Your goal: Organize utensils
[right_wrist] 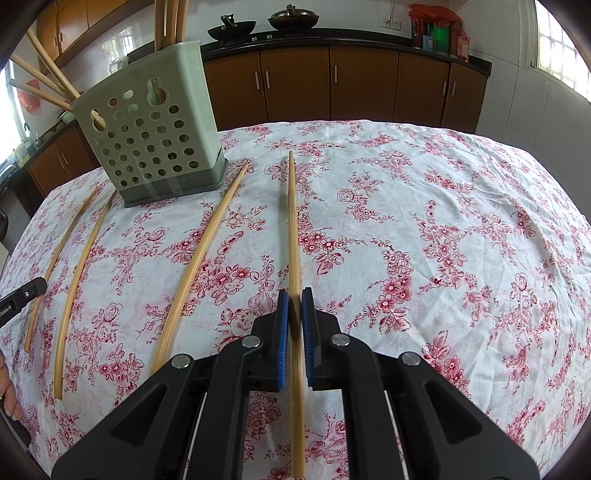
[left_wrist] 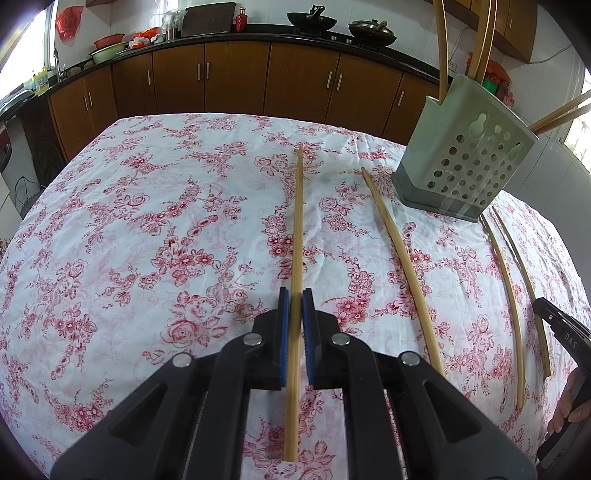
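Note:
In the left wrist view my left gripper [left_wrist: 296, 297] is shut on a bamboo chopstick [left_wrist: 297, 221] that points away over the floral tablecloth. In the right wrist view my right gripper [right_wrist: 295, 295] is shut on another bamboo chopstick [right_wrist: 292, 221]. A pale green perforated utensil holder [left_wrist: 465, 158] stands at the right in the left view and at the left in the right view [right_wrist: 147, 136], with several chopsticks standing in it. Three loose chopsticks lie on the cloth near it: one [left_wrist: 402, 266] and a curved pair [left_wrist: 511, 295].
The round table wears a white cloth with red flowers [left_wrist: 147, 240]. Brown kitchen cabinets [left_wrist: 258, 77] and a black counter with woks [left_wrist: 312, 20] run behind it. The other gripper's edge [left_wrist: 561, 325] shows at the far right, and at the far left [right_wrist: 18, 295].

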